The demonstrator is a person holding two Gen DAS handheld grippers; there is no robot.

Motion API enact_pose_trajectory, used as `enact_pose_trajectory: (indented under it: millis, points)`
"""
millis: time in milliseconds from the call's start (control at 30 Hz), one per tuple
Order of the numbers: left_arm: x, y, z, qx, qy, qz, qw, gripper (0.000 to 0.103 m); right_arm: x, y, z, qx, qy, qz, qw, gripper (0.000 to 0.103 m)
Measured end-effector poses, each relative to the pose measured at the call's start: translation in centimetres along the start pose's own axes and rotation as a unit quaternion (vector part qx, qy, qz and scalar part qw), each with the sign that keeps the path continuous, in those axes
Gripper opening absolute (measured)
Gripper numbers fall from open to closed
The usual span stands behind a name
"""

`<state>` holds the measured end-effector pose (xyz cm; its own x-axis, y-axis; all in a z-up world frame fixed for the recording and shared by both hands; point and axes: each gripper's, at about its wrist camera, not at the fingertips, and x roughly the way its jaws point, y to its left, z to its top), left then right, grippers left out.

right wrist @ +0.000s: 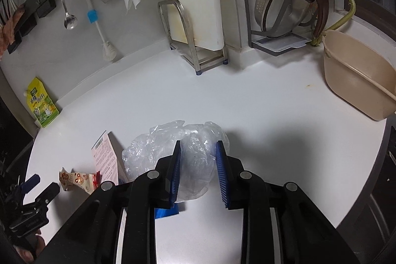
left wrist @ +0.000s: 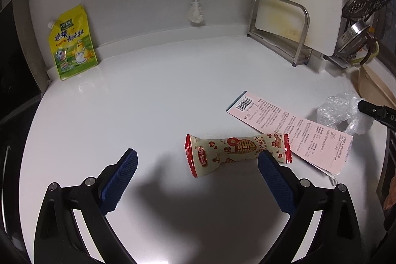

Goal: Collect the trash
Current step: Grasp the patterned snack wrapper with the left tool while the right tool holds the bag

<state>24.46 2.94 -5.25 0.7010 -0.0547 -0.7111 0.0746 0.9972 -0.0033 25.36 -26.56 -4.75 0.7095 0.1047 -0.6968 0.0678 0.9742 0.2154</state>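
A cream and red snack wrapper lies on the white counter. My left gripper hangs open over it, the wrapper nearer its right finger and touching neither pad. A pink printed card lies just behind the wrapper. Right of it sits a crumpled clear plastic bag, with one black finger of my right gripper against it. In the right wrist view my right gripper is shut on the plastic bag, both blue pads pressing into it. The wrapper, the card and the left gripper show at lower left.
A yellow seasoning pouch leans on the back wall at left. A steel rack with a cutting board stands at the back right, with steel pots beside it. A beige basin sits at the counter's right end. Something blue lies under the bag.
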Motion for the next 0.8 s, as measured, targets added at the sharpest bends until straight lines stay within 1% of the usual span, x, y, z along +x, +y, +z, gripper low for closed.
enact_pose_trajectory:
  millis: [100, 200, 300, 400, 433, 500, 600, 733, 800]
  points:
    - [0.2, -0.2, 0.3, 0.023, -0.002, -0.009, 0.9997, 0.096, -0.3, -0.4, -0.3, 0.001, 0.003, 0.007, 1.0, 0.026]
    - [0.2, -0.2, 0.5, 0.07, -0.006, -0.02, 0.9974, 0.096, -0.5, -0.5, -0.5, 0.003, 0.005, 0.018, 1.0, 0.026]
    - [0.8, 0.2, 0.9, 0.104, -0.002, -0.049, 0.9934, 0.096, -0.6, -0.5, -0.6, 0.001, 0.009, 0.022, 1.0, 0.026]
    - [1.4, 0.8, 1.3, 0.124, -0.001, -0.083, 0.9889, 0.096, -1.0, -0.5, -0.7, 0.004, 0.011, 0.028, 1.0, 0.026]
    - [1.4, 0.8, 1.3, 0.13, -0.002, -0.089, 0.9876, 0.096, -1.1, -0.5, -0.7, 0.007, 0.013, 0.032, 0.999, 0.026]
    - [1.6, 0.8, 1.4, 0.147, -0.003, -0.104, 0.9835, 0.096, -1.3, -0.6, -0.9, 0.01, 0.017, 0.036, 0.999, 0.026]
    - [1.9, 0.4, 1.6, 0.177, 0.0, -0.135, 0.975, 0.096, -1.6, -0.9, -1.0, 0.016, 0.02, 0.042, 0.999, 0.026]
    - [2.5, -0.8, 1.6, 0.217, 0.001, -0.151, 0.9644, 0.096, -2.2, -1.0, -1.1, 0.018, 0.018, 0.039, 0.999, 0.026]
    - [3.0, -1.4, 1.5, 0.233, 0.011, -0.159, 0.9592, 0.096, -2.5, -1.1, -1.1, 0.017, 0.017, 0.037, 0.999, 0.026]
